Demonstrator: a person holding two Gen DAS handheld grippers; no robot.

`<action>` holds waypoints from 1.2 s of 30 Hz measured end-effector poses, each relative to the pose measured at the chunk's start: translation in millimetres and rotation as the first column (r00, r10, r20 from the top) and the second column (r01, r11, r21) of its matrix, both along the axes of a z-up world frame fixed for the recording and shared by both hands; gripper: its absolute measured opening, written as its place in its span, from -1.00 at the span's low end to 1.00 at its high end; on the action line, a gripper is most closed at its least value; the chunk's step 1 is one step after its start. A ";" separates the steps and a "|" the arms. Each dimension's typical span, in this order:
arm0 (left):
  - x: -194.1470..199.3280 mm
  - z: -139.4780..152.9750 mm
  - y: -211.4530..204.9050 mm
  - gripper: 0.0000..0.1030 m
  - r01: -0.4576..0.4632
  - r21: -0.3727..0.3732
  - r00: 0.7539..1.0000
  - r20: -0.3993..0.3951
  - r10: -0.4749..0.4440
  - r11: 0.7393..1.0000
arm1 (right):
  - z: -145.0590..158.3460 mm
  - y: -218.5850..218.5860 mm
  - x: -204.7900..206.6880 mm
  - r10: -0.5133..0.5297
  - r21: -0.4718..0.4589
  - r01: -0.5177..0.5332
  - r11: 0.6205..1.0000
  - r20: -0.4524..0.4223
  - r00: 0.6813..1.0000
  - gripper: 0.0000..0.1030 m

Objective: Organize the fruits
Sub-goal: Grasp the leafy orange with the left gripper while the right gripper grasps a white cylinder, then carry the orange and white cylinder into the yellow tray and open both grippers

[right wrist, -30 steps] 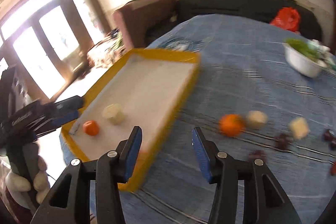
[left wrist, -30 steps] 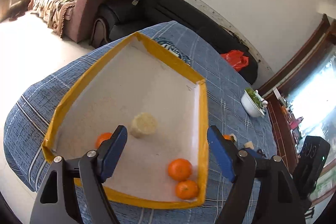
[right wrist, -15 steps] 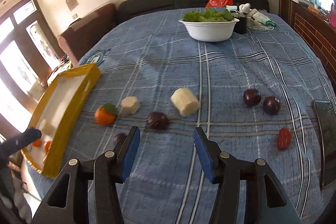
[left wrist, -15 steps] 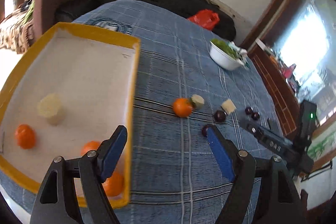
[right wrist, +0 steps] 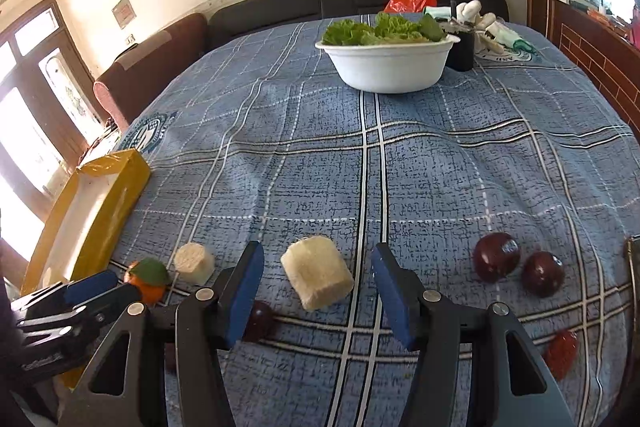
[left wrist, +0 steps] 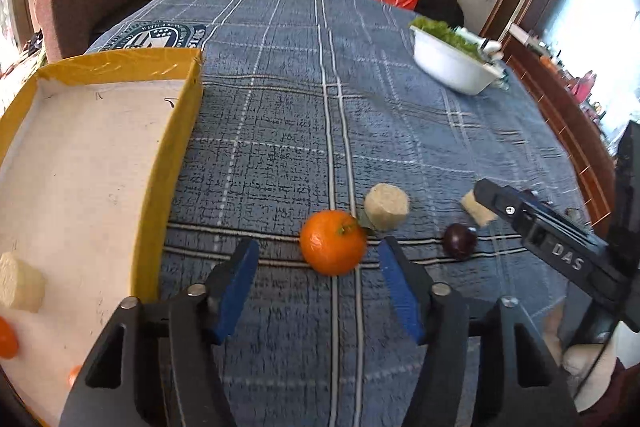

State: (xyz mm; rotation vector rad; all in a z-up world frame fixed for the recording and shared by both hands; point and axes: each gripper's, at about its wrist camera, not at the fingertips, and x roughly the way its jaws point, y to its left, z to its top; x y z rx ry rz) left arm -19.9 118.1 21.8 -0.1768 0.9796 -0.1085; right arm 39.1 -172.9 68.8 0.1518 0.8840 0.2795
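Orange fruit (left wrist: 333,242) lies on the blue checked desk (left wrist: 280,131), just ahead of my left hand-held gripper (left wrist: 316,287); its jaws are closing but I see nothing between them yet. My right hand-held gripper (right wrist: 316,291) is opening, apart, with the pale cut piece (right wrist: 317,278) just in front and not gripped. In the yellow tray (left wrist: 168,163) I count one pale piece and some small oranges at the near edge. I judge the task partly done: a second pale piece (right wrist: 194,263), dark plums (right wrist: 497,257) and a red fruit (right wrist: 561,351) are left on the desk.
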 end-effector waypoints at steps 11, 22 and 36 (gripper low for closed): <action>8.4 -12.7 -24.4 -0.09 0.042 0.095 0.999 0.027 -0.045 0.995 | -11.5 -0.8 3.5 0.046 0.045 -0.045 0.998 -0.023 0.999 -0.01; -16.6 20.6 -18.1 -0.31 0.049 0.057 0.995 0.082 -0.054 0.997 | -8.0 -1.4 -1.7 0.025 0.036 -0.025 0.999 -0.004 1.000 -0.29; -90.1 58.2 108.5 -0.31 -0.234 0.020 0.962 0.151 0.228 0.972 | 76.0 79.3 -78.4 0.222 0.024 -0.227 0.974 0.124 0.967 -0.27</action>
